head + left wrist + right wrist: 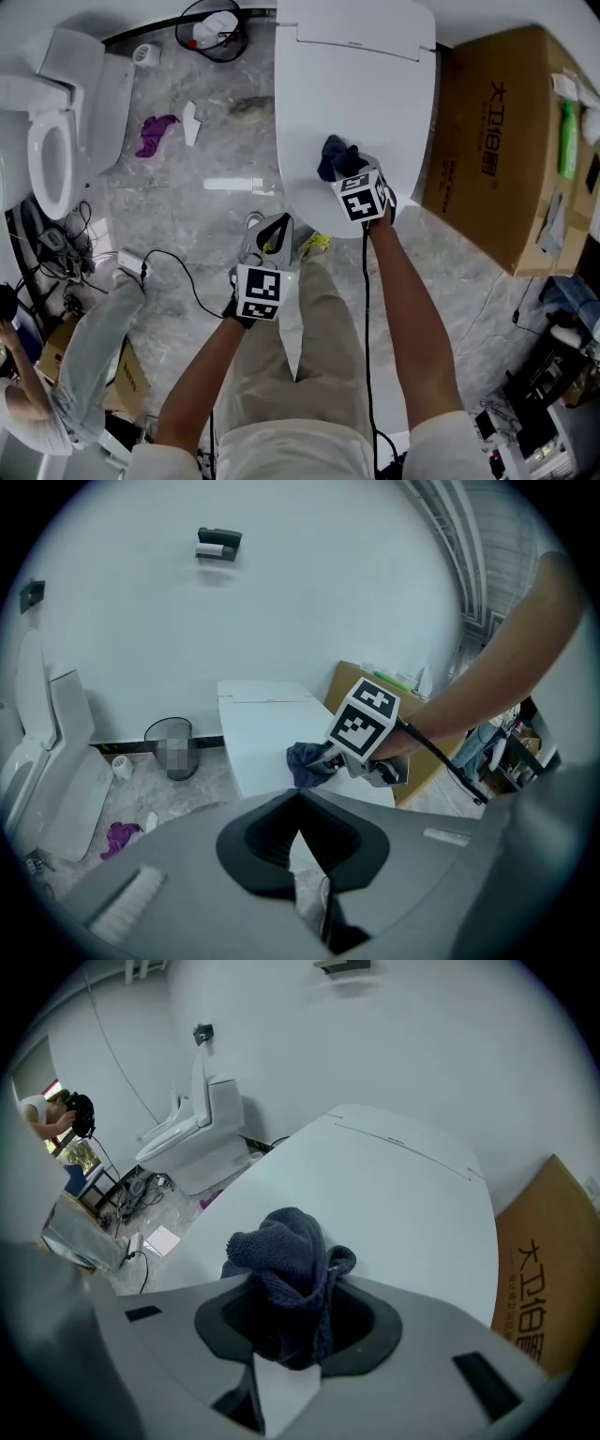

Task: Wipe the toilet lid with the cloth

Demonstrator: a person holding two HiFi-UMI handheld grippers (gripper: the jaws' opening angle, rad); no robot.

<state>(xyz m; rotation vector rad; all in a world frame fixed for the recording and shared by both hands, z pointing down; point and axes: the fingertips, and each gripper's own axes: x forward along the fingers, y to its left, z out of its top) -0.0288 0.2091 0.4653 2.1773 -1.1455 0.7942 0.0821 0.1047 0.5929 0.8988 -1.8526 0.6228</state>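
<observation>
The closed white toilet lid [356, 84] fills the top middle of the head view. My right gripper [344, 172] is over the lid's near end, shut on a bunched dark blue cloth [334, 156]. In the right gripper view the cloth [286, 1255] bulges up between the jaws and rests on the lid [394, 1194]. My left gripper [274, 227] hangs over the floor just in front of the toilet, shut and holding nothing. The left gripper view shows its closed tips [298, 794], with the lid [262, 728], the cloth [306, 763] and the right gripper beyond them.
A large cardboard box [506, 141] stands close to the toilet's right side. A second toilet [56, 141] is at the far left, a wire bin [212, 30] at the back, a purple rag [155, 131] on the marble floor. Cables and a person [28, 403] are at lower left.
</observation>
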